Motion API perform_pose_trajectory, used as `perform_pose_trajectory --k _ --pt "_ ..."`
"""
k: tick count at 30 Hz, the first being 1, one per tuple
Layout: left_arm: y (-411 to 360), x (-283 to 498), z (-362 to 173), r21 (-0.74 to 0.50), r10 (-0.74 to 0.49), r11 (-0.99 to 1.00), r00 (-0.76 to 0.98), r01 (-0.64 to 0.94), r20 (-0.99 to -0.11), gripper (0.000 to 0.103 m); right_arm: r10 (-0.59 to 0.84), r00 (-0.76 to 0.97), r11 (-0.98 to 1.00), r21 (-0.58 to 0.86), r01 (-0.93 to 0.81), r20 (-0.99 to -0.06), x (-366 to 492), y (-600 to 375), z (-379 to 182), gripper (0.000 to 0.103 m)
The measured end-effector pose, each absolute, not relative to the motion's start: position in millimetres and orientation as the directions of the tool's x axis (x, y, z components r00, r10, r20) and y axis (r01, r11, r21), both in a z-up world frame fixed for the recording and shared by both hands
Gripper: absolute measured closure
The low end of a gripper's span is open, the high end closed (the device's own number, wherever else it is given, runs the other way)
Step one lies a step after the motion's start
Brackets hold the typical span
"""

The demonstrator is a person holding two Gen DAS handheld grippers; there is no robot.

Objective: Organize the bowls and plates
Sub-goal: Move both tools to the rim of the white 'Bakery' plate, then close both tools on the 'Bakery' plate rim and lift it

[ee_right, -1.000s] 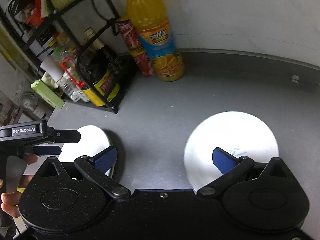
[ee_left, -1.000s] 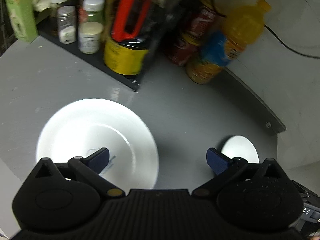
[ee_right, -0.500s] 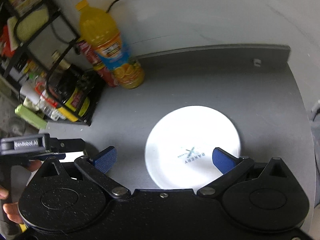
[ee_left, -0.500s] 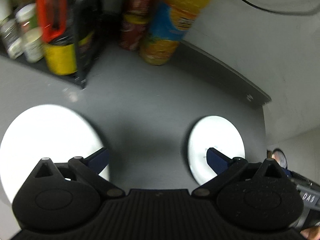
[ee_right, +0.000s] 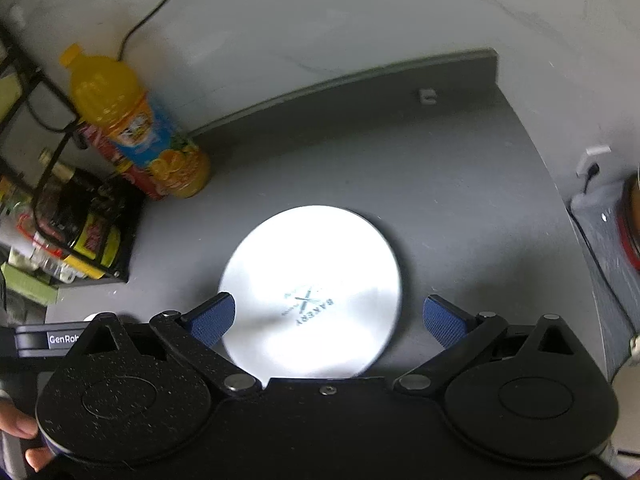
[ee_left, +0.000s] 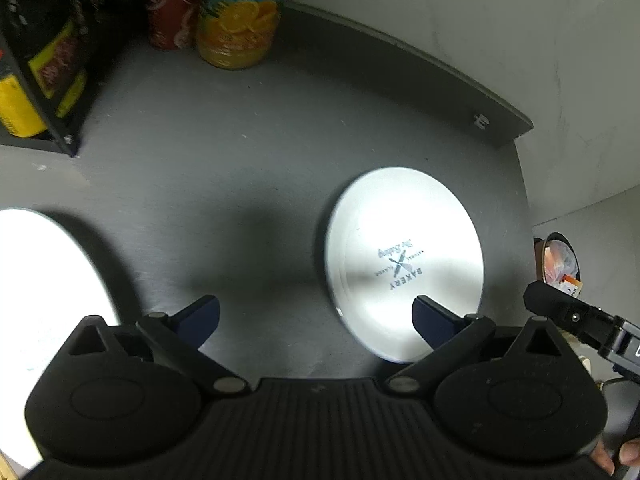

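Both tongs gape wide and hold nothing: my right tongs (ee_right: pixel 327 316) hang over the printed white plate (ee_right: pixel 312 280) lying flat on the grey counter (ee_right: pixel 400 168), my left tongs (ee_left: pixel 316 316) between it and a second white plate (ee_left: pixel 44 280) at left.

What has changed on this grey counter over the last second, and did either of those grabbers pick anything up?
Both grippers swung to the right: the left gripper left the large white plate and now faces the smaller white plate printed BAKERY, which the right gripper now straddles. Neither took hold of anything. Both stayed open, and the plates, the orange juice bottle and the rack stayed put.
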State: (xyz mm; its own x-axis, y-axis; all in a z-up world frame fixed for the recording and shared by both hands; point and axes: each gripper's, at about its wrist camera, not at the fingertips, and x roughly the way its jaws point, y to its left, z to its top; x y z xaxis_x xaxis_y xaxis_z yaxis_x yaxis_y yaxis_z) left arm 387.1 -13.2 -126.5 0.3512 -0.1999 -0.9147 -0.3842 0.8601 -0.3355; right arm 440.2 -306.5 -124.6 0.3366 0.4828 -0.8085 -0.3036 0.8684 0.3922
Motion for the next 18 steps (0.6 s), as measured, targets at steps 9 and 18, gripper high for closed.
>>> perform_pose_trajectory --k 9,18 --pt "-17.0 400.8 -145.8 -0.375 -0.239 0.840 0.354 -0.391 -0.904 0.004 0.480 0.267 0.877 0.450 -0.169 -0.836 463.4 -325.2 -160.7 0.023" --pt "-18.9 413.6 -168.2 -0.403 -0.270 0.811 0.340 -0.424 -0.901 0.054 0.514 0.203 0.857 0.511 -0.073 -0.833 479.7 -329.2 -188.4 0.061"
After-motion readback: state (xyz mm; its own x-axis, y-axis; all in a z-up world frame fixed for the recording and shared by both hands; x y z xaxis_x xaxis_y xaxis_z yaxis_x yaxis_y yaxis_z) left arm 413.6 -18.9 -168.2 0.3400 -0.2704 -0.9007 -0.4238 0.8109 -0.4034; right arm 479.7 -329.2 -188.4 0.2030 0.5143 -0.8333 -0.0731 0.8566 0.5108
